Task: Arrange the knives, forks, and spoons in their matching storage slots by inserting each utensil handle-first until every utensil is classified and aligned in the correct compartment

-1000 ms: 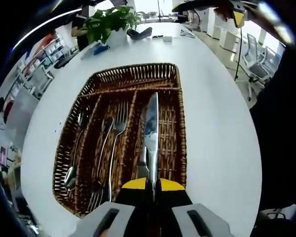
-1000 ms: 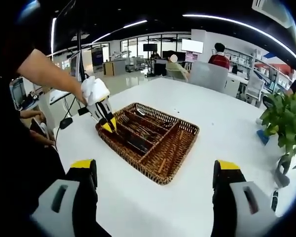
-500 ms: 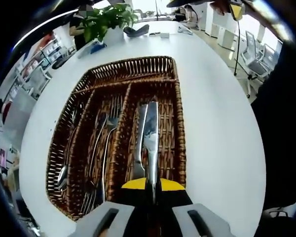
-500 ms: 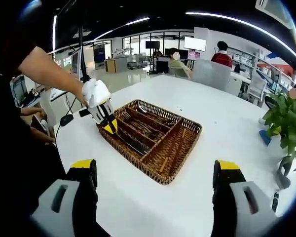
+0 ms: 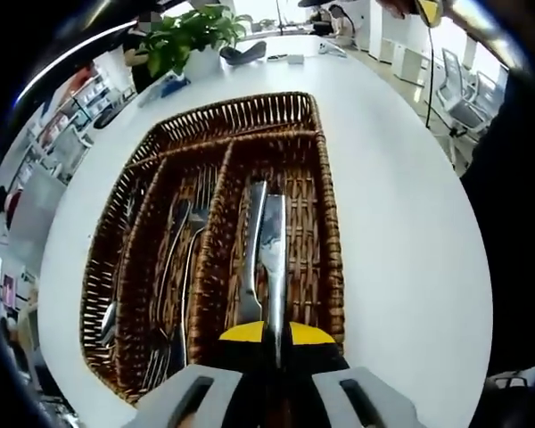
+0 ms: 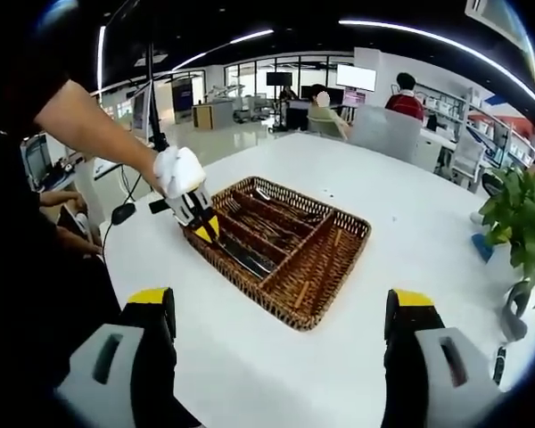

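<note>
While left claw grips knife over wicker tray, right claw gapes empty.

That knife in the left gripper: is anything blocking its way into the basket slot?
Nothing visible blocks it. The knife hangs over the rightmost slot of the wicker tray, where another knife already lies alongside, leaving bare room beside it.

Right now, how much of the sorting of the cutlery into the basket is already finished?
Mostly done, it seems. In the wicker basket, spoons and forks already lie in their own slots, and one knife lies in the knife slot. In hand: the left gripper holds a second knife over that slot, not yet released. The right gripper is open and holds nothing. I see no loose cutlery on the table.
</note>
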